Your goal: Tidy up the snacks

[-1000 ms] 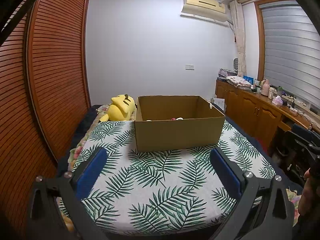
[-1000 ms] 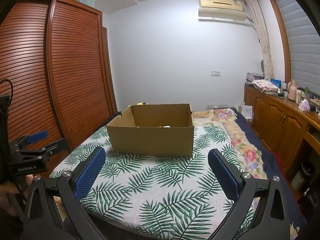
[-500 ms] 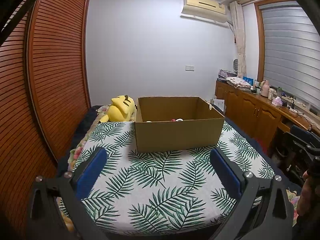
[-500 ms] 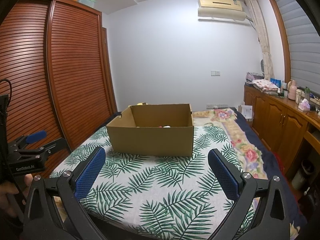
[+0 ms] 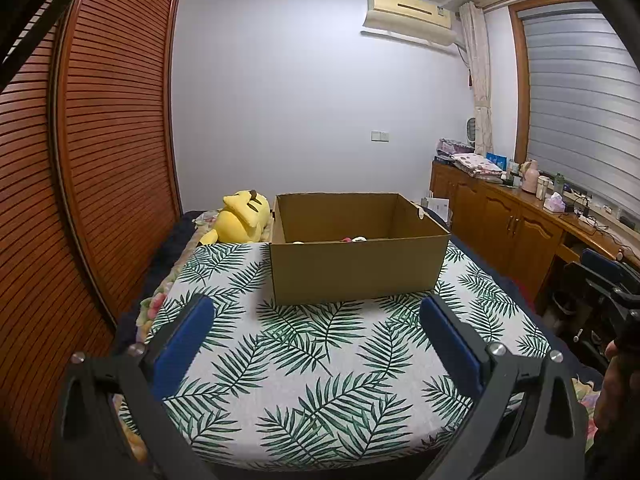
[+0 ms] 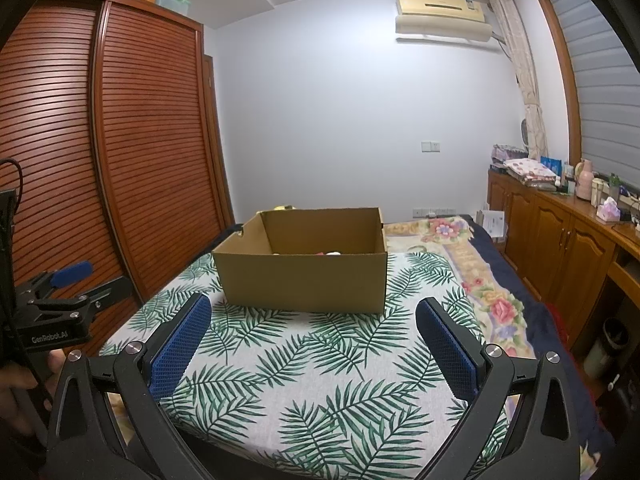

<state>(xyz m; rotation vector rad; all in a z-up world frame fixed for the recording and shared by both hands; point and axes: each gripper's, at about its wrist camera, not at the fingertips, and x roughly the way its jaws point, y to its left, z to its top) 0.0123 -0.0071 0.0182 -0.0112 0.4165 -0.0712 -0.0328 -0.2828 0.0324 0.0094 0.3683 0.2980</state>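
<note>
sitting well ahead of both wide-spread, empty claws (image 5: 316, 340) (image 6: 314, 338), the cardboard box (image 5: 356, 268) holds snacks (image 5: 352, 239).

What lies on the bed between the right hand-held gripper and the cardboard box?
Only bare leaf-print bedspread lies between the right hand-held gripper and the cardboard box; the right wrist view shows it.

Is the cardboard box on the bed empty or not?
Not empty. Over the near wall of the cardboard box, small pale and red things show at the bottom. What they are, I cannot tell.
</note>
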